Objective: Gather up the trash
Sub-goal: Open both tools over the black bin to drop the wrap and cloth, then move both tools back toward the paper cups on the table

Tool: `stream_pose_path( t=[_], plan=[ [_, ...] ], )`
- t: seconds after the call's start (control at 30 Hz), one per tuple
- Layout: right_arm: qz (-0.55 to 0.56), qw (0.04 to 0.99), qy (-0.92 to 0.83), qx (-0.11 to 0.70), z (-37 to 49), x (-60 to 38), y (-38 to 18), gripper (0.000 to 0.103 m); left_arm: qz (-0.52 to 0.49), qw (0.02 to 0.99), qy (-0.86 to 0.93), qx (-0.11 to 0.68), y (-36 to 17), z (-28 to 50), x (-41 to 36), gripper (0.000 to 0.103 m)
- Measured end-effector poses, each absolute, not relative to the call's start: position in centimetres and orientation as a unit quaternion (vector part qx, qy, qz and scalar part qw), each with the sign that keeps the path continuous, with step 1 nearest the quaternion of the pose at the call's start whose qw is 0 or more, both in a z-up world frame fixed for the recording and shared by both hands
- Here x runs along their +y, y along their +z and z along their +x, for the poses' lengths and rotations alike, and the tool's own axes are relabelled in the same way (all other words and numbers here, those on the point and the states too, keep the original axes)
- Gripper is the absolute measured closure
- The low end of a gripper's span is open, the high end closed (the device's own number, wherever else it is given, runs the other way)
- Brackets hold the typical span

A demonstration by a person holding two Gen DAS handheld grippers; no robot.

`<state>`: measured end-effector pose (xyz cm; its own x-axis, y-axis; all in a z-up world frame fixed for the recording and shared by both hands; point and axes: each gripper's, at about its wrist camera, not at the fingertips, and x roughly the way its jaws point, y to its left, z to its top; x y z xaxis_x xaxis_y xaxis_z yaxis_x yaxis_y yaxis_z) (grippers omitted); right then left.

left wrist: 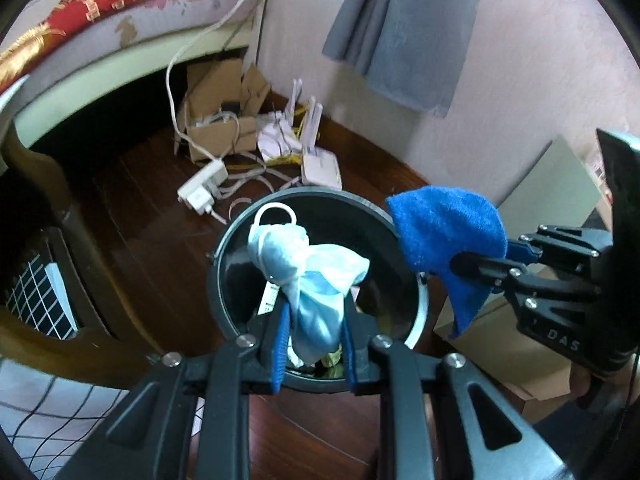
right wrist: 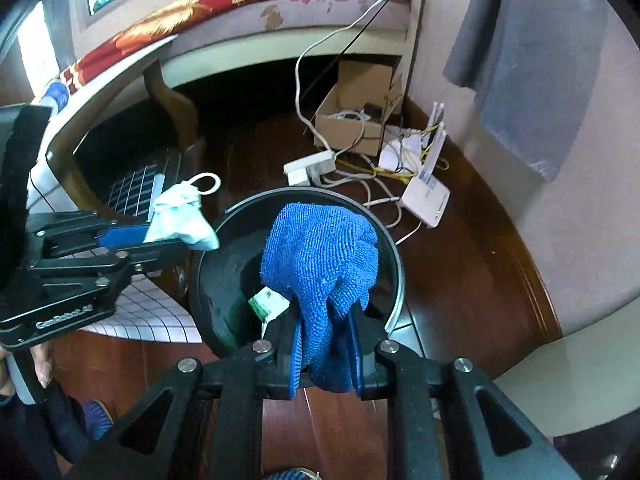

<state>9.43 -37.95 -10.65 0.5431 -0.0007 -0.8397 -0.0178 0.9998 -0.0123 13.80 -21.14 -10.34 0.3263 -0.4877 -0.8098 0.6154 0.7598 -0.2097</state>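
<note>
A crumpled light-blue face mask (left wrist: 308, 272) with a white ear loop is pinched in my left gripper (left wrist: 314, 320), which is shut on it above the round black trash bin (left wrist: 236, 236). In the right wrist view the same mask (right wrist: 180, 216) hangs at the bin's left rim. My right gripper (right wrist: 326, 340) is shut on a blue microfibre cloth (right wrist: 320, 256) over the bin's (right wrist: 224, 224) mouth. From the left wrist view that cloth (left wrist: 444, 232) and the right gripper (left wrist: 486, 260) sit over the bin's right rim. Paper scraps (right wrist: 268, 302) lie inside the bin.
Dark wooden floor around the bin. Behind it lie a white power strip (left wrist: 202, 190), tangled cables, a cardboard box (right wrist: 352, 120) and a white router (right wrist: 426, 196). A bed with a red patterned blanket (left wrist: 100, 4) stands at the back left; a pink wall with a grey cloth (left wrist: 404, 32) at the right.
</note>
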Motion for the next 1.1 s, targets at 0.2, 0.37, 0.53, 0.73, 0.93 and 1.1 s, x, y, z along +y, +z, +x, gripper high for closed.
stream_pose_path(
  t=[0.2,0.37,0.53,0.73,0.93,1.1],
  plan=[
    [-0.008,0.864,0.016,0.504,11.0,-37.8,-13.4,0.082,0.058,0.799,-0.342,0.492,-12.0,14.6,-21.5,0.078],
    [-0.053,0.828,0.008,0.558,12.8,-37.4,-16.6,0.022,0.059,0.778,-0.331,0.530,-14.3,15.9,-22.3,0.012],
    [-0.075,0.799,-0.053,0.594,12.9,-39.5,-18.9,0.001,0.066,0.794,-0.269,0.541,-15.3,16.9,-20.8,0.002],
    [-0.056,0.805,-0.067,0.587,12.8,-40.3,-18.2,0.000,0.095,0.803,-0.253,0.531,-15.6,16.5,-20.5,0.001],
    [-0.059,0.804,-0.071,0.587,12.7,-39.9,-17.8,0.000,0.104,0.806,-0.252,0.525,-15.1,16.5,-20.8,0.001],
    [-0.062,0.806,-0.069,0.585,12.6,-39.7,-17.8,0.000,0.108,0.809,-0.253,0.519,-14.5,16.2,-20.8,0.001]
  ],
)
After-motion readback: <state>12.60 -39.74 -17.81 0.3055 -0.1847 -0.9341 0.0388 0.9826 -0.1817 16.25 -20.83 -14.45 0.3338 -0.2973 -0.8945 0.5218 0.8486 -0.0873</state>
